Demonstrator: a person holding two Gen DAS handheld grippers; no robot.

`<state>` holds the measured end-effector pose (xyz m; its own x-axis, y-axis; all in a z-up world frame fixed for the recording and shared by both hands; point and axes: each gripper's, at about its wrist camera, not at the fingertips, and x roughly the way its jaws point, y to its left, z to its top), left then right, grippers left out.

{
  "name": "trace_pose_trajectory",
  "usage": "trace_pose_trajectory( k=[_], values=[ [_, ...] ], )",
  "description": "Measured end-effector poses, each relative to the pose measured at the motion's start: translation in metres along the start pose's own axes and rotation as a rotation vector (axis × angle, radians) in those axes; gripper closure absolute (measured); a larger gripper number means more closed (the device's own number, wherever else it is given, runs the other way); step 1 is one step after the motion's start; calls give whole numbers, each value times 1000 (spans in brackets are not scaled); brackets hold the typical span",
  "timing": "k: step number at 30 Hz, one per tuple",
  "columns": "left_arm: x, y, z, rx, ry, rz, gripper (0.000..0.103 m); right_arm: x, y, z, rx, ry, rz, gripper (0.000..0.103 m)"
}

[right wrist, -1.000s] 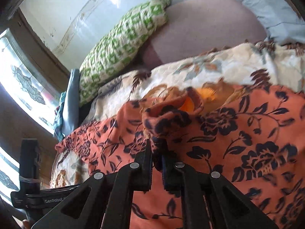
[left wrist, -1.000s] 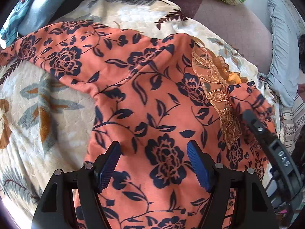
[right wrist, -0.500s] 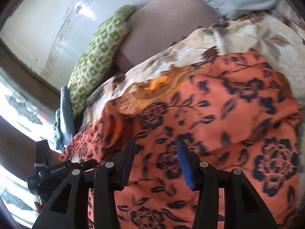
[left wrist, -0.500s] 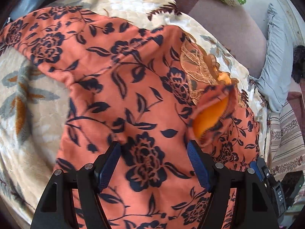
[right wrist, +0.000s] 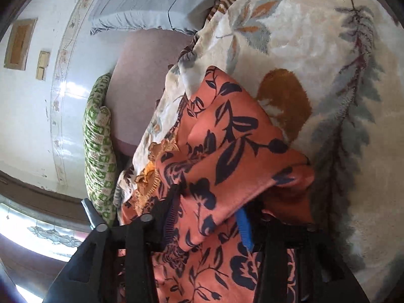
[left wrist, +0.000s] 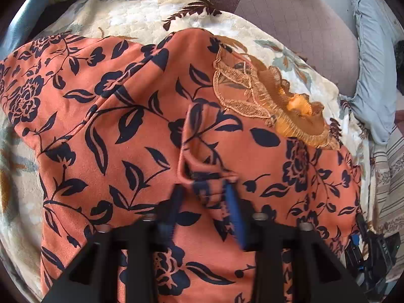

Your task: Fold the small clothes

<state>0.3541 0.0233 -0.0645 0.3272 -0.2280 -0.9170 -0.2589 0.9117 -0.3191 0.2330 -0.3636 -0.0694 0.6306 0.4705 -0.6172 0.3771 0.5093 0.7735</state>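
1. The orange floral garment (left wrist: pixel 131 131) lies spread on the quilted leaf-print blanket (left wrist: pixel 141 17) on the bed, lace collar (left wrist: pixel 255 101) at the far end beside the mauve pillow (left wrist: pixel 298 30).
2. Left gripper (left wrist: pixel 204 197): jaws have just been closing, and a raised pleat of the fabric now sits between the blue pads. The frame is blurred there, but I read it as a pinch on the garment's mid-body.
3. Right gripper (right wrist: pixel 209 217): jaws have just been closing too. In the right wrist view a thick fold of the same garment (right wrist: pixel 227 156) is bunched between them and draped over the tips. I read it as clamped on the cloth.
4. My read of the step: both grips are set, and the next move is carrying one side across to make the fold.
5. To do it well:
   - lift only enough to clear the blanket, since the plush pile will likely drag thin fabric;
   - move both hands together so the fold line stays straight;
   - check that each pinch holds the garment alone, not the blanket.
6. Risks: the left pinch is mid-panel, so a crooked crease is likely. The right bunch is thick and may slip out unevenly.
7. The green patterned cushion (right wrist: pixel 98 151) is well clear.
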Motion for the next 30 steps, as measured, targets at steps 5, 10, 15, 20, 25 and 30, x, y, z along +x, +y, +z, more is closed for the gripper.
trace_pose_trajectory(
  k=[5, 10, 15, 20, 25, 30],
  values=[
    [-5, 12, -7, -23, -26, 51, 81, -2, 1, -20, -119, 105, -115, 95],
    [-18, 20, -18, 31, -22, 41, 81, -13, 0, -34, -201, 197, -186, 84],
    [-70, 34, -20, 108, -142, -67, 77, -73, 39, -13, -356, 51, -102, 60],
    [-61, 29, 4, 134, -163, -15, 47, -45, 46, 51, -344, -20, -182, 38],
    [-13, 16, 22, 115, -35, 17, 49, 25, 36, 80, -338, 40, -297, 39],
    [-6, -1, 22, 163, -72, 64, 88, 60, 49, 90, -448, 72, -301, 96]
  ],
)
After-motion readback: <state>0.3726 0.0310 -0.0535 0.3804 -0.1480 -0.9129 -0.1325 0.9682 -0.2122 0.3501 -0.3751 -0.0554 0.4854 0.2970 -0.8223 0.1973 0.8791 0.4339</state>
